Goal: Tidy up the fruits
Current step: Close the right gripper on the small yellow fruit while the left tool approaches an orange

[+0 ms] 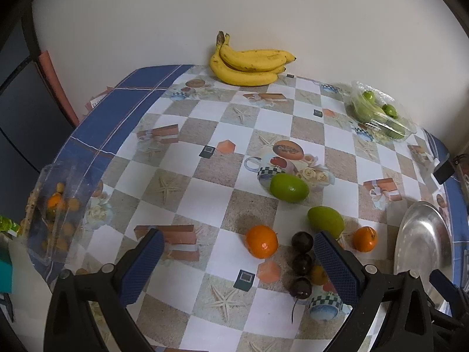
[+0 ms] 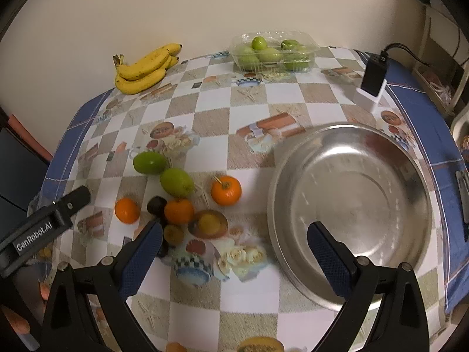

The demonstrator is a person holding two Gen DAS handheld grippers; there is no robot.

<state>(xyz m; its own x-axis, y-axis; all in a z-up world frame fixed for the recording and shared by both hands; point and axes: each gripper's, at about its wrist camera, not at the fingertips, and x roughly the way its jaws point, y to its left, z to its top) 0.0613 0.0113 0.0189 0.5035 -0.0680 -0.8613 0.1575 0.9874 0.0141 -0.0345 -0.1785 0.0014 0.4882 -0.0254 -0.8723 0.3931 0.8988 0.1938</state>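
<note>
The loose fruit lay bunched at lower centre of the left view: oranges (image 1: 261,241), green fruit (image 1: 289,188) and dark plums (image 1: 302,241), likely tipped out for sorting. The steel bowl (image 2: 351,205) sat empty at right, ready to receive them. Left gripper (image 1: 237,267) and right gripper (image 2: 234,256) both hung apart, holding nothing

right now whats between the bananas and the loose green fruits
Only bare checked tablecloth; the left wrist view shows nothing resting between the bananas and the nearest green fruit.
</note>
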